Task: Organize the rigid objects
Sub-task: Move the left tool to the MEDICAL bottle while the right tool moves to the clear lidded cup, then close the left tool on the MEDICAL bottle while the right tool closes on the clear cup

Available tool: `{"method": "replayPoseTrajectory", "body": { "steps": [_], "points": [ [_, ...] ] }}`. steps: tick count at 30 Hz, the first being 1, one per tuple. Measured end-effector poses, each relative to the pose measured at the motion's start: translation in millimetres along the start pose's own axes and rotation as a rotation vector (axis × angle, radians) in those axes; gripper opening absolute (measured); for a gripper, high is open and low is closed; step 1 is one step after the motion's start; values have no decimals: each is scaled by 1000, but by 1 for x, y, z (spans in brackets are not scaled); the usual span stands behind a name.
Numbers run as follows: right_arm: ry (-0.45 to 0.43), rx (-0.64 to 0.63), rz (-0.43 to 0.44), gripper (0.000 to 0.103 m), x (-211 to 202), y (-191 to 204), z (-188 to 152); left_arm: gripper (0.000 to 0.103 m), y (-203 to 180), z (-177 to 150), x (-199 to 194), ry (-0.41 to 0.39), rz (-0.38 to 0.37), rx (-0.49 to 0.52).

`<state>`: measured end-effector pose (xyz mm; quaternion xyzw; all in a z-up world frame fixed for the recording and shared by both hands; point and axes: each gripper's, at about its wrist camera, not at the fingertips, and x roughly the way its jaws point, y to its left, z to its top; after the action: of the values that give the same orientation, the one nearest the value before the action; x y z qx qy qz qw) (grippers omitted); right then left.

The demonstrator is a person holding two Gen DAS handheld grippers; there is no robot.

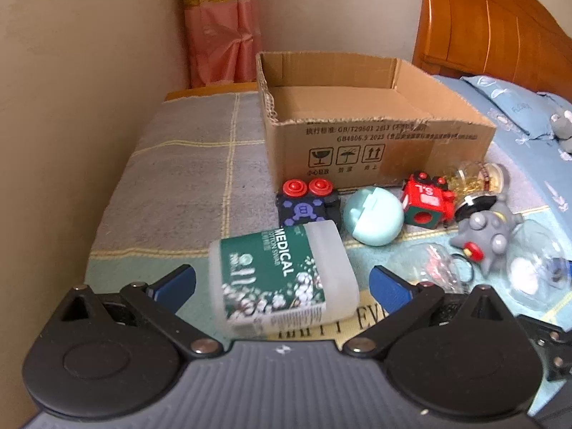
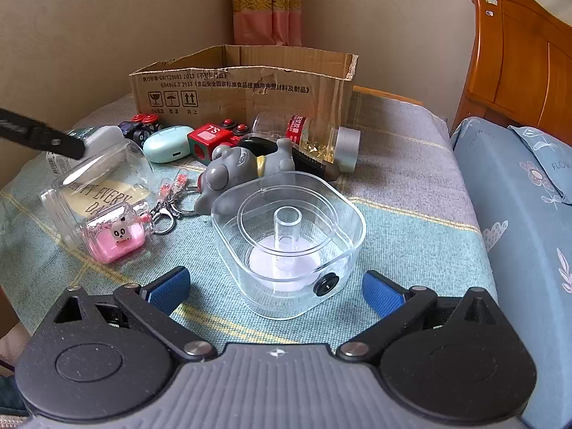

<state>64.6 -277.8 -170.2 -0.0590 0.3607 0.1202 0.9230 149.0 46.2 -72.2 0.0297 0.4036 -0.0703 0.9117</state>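
On the blanket-covered surface beside the bed, the cardboard box stands open at the far side, and as far as its interior shows, nothing lies in it yet. Nearer lies the scatter of rigid things. Straight ahead of the left gripper, between its wide-spread blue fingers but not touched by them, lies the cotton swab tub on its side, its long axis running away from the claw and slightly leftward; the box is beyond it, so the left hand looks best placed to carry it there. Ahead of the right gripper, equally wide open and holding nothing, sits the clear square container, upright, with a tube at its centre. Left of it a clear jar lies tipped, touching a pink keychain cube.
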Motion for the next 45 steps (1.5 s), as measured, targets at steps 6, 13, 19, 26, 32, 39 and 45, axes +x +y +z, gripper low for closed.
{"method": "replayPoseTrajectory", "body": {
  "steps": [6, 13, 19, 26, 32, 39, 45],
  "points": [
    [3, -13, 13, 103, -1, -2, -1, 102, 10, -12, 6, 26, 11, -3],
    [17, -54, 55, 103, -1, -10, 2, 102, 16, -16, 21, 56, -6, -74],
    [27, -91, 94, 103, 4, -14, 7, 103, 13, -14, 26, 69, 18, -51],
    [30, -160, 162, 103, 15, -20, 18, 103, 11, -15, 26, 52, 27, -60],
    [61, -223, 218, 103, 24, -24, 30, 102, 11, -7, 32, 80, 29, -62],
    [136, -258, 235, 102, 29, -25, 44, 100, 6, 0, 35, 92, 35, -21],
    [161, -296, 251, 85, 25, -24, 50, 94, 6, 5, 35, 99, 17, 7]
  ]
}}
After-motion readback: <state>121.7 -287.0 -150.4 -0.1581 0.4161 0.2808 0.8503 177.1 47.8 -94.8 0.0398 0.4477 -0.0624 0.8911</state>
